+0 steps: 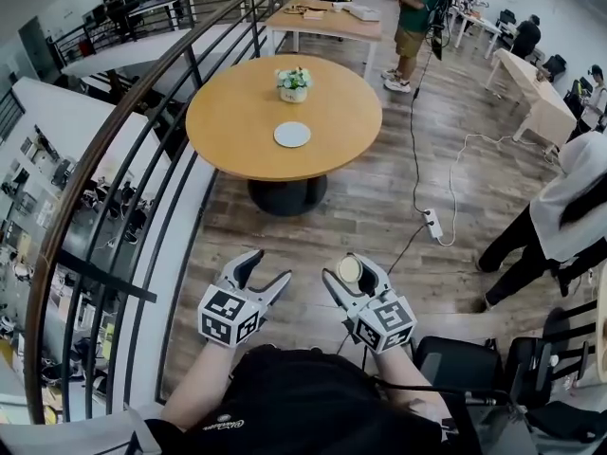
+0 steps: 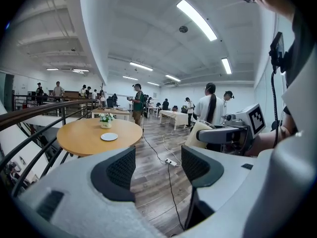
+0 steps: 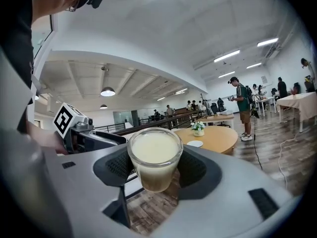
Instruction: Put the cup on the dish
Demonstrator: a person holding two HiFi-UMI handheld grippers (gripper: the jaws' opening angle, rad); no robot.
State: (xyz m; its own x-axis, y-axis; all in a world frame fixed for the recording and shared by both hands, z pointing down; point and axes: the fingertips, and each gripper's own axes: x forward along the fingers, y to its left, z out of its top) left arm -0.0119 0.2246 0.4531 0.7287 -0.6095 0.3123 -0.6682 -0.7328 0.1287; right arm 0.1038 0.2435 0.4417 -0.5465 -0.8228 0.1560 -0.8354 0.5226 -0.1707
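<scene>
A clear cup [image 3: 154,157] of creamy liquid sits upright between the jaws of my right gripper [image 3: 155,166], which is shut on it; the head view shows the cup [image 1: 349,270] held low over the wooden floor. My left gripper [image 1: 263,280] hangs beside it, open and empty, its black pads [image 2: 121,167] apart. The white dish [image 1: 292,135] lies on the round wooden table [image 1: 237,140] well ahead of both grippers. The dish [image 2: 109,137] also shows in the left gripper view, and the dish [image 3: 194,144] is small in the right gripper view.
A white pot of flowers [image 1: 293,84] stands on the table behind the dish. A curved black railing [image 1: 142,112] runs along the left. A power strip with cables [image 1: 433,223] lies on the floor to the right. Several people [image 1: 414,27] stand by other tables farther off.
</scene>
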